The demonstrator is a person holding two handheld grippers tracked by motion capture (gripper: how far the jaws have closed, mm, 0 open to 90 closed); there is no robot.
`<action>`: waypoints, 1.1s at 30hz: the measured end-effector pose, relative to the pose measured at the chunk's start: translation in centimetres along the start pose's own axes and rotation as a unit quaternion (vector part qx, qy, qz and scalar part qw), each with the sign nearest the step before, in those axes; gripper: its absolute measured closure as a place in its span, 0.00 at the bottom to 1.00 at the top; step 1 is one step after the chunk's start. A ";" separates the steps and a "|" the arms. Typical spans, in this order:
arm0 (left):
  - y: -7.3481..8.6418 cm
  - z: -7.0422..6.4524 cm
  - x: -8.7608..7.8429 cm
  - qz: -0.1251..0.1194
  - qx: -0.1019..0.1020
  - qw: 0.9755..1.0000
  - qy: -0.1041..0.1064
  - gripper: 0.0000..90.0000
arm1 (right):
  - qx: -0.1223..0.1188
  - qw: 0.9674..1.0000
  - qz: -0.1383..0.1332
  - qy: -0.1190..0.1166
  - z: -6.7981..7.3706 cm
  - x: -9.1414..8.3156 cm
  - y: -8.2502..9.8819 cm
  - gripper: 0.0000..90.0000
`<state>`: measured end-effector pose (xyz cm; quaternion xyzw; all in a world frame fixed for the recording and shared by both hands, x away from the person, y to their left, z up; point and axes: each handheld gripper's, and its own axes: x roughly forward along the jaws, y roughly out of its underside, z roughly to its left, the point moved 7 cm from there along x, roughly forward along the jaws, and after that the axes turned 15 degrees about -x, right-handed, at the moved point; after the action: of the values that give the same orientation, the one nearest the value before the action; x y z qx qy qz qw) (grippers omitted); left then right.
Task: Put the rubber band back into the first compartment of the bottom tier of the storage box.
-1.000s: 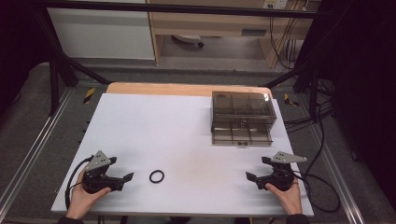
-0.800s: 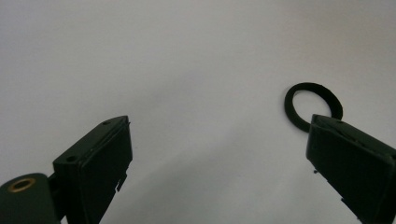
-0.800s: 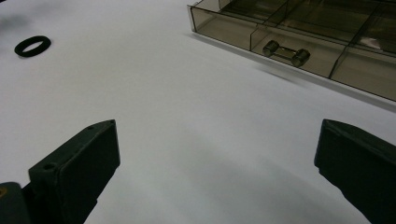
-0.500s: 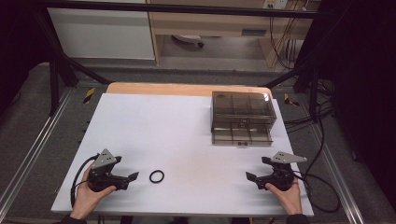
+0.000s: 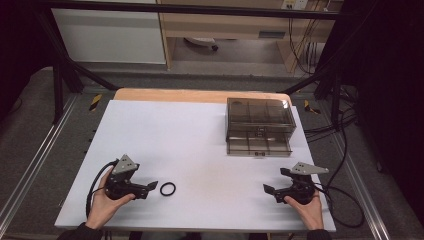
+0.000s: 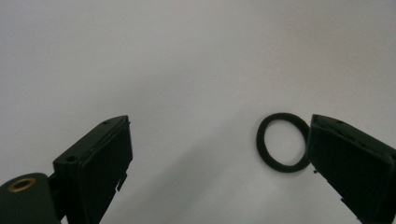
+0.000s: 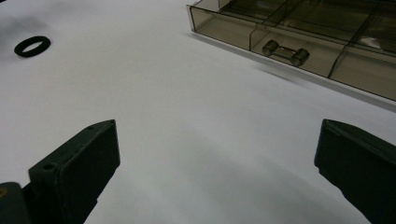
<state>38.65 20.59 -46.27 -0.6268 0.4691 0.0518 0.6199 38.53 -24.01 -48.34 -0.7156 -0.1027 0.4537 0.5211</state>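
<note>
A: Ring position?

B: I log one black ring [image 5: 168, 188] flat on the white table [image 5: 200, 140], near the front edge, left of centre. My left gripper [image 5: 150, 186] sits just beside it, jaw tips pointing at it, not touching. In the left gripper view the ring [image 6: 283, 142] lies just inside the right-hand jaw, close against it; whether they touch I cannot tell.

A: Jaws?

B: Left gripper: spread wide, nothing between them but the ring at one side. Right gripper [image 5: 274, 189]: also spread wide, holding nothing, well apart from the ring at the front right.

A: Count?

B: One ring. Two grippers, one in each hand. One smoky clear drawer box [image 5: 258, 125] at the far right of the table, its lower drawer [image 7: 299, 39] with a small bar handle [image 7: 285, 52] facing my right gripper.
</note>
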 end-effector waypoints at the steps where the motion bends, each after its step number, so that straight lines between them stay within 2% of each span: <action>1: -0.1 -0.1 0.2 0.002 0.001 1.000 -0.001 0.08 | 0.000 1.000 0.000 0.000 0.0 0.0 0.0 0.01; 6: -0.5 -0.7 1.0 0.007 0.000 1.000 -0.001 0.08 | 0.001 1.000 0.001 -0.001 0.0 0.0 0.0 0.01; 19: 0.8 -1.5 2.8 0.033 0.006 0.999 -0.017 0.11 | 0.003 1.000 0.003 -0.001 0.0 0.0 0.0 0.01; 27: 1.3 -1.9 3.3 0.049 0.006 0.999 -0.018 0.19 | 0.002 1.000 0.004 0.001 0.0 0.0 0.1 0.01; 33: 1.5 -2.4 3.5 0.055 0.011 0.998 -0.026 0.29 | 0.002 1.000 0.005 0.000 0.0 0.0 0.1 0.01</action>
<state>38.36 17.07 -49.13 -0.5916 0.4874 0.0964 0.6350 38.50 -24.04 -48.41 -0.7153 -0.0983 0.4561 0.5202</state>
